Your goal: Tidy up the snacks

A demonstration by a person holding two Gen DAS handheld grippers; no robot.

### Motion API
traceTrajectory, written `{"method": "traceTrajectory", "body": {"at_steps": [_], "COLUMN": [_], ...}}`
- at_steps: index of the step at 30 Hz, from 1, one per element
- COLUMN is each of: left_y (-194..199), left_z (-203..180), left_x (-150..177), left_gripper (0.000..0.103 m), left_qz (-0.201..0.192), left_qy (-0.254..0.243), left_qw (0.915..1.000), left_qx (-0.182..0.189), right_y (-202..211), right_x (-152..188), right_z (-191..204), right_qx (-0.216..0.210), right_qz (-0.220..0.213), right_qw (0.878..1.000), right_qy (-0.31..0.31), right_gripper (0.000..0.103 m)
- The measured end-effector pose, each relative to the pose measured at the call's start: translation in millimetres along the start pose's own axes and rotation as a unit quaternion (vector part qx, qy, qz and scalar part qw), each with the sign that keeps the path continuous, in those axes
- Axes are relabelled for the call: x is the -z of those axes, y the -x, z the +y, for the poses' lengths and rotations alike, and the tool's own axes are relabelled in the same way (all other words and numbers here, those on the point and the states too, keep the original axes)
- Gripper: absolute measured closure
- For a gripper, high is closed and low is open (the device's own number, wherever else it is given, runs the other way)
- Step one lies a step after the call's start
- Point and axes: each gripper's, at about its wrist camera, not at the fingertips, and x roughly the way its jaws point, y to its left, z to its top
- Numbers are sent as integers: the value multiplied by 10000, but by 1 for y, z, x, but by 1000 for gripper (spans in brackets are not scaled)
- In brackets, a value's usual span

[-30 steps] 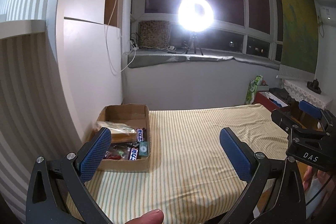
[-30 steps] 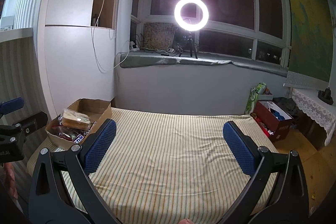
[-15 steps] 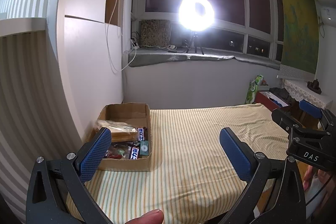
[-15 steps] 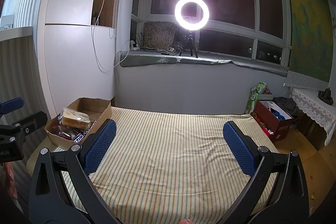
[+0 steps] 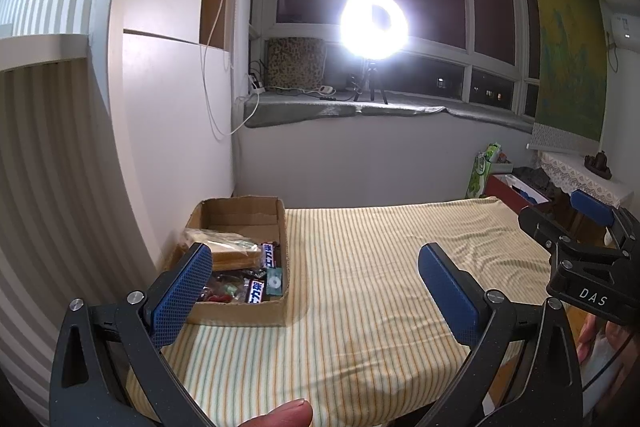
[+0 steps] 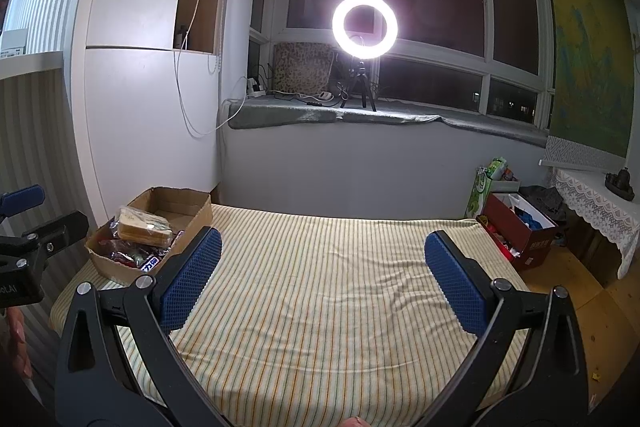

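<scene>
Cardboard box (image 5: 240, 315) of snacks (image 5: 236, 259) beyond left gripper (image 5: 316, 287); right gripper (image 6: 322, 275) aside; both jaws wide, empty

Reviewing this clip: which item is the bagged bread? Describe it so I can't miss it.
Find the striped tablecloth, then the open cardboard box at its left edge by the white wall. The bagged bread lies on the pile, tan slices in clear plastic, far bulkier than the small dark candy bars beside it.

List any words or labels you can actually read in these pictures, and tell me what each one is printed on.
"DAS": white letters on the black body of the right hand-held gripper, seen from the left wrist view.
"OLAI": cut-off white letters on the left hand-held gripper, at the right view's edge.
Blue-and-white snack bar wrappers in the brown cardboard box: print too blurred to read.
</scene>
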Motion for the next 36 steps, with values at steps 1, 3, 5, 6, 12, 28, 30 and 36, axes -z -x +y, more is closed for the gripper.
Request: {"method": "traceTrajectory", "body": {"at_steps": [1, 3, 5, 6, 12, 28, 30, 36], "left_y": [0, 0, 0, 0, 0, -1, -1, -2], "left_z": [0, 1, 0, 0, 1, 2, 2, 3], "left_x": [0, 0, 0, 1, 1, 2, 2, 3], "left_gripper": [1, 1, 1, 1, 1, 1, 1, 1], "left_qz": [-5, -3, -1, 0, 2, 29, 26, 33], "left_qy": [-3, -3, -7, -9, -13, -6, -12, -9], "left_qw": [10000, 10000, 10000, 10000, 10000, 10000, 10000, 10000], "left_qx": [-3, -7, -16, -20, -18, -36, -44, -44], "right_y": [0, 0, 0, 0, 0, 0, 0, 0], "right_x": [-1, -1, -1, -1, -1, -1, -1, 0], "right_z": [0, 0, 0, 0, 0, -3, -3, -4], "right_qx": [0, -1, 2, 1, -2, -36, -34, -38], "right_qz": [1, -1, -6, -4, 3, 9, 17, 18], "right_qw": [10000, 10000, 10000, 10000, 10000, 10000, 10000, 10000], "right_qy": [4, 1, 5, 5, 7, 23, 25, 30], "right_gripper": [0, 0, 0, 0, 0, 0, 0, 0]}}
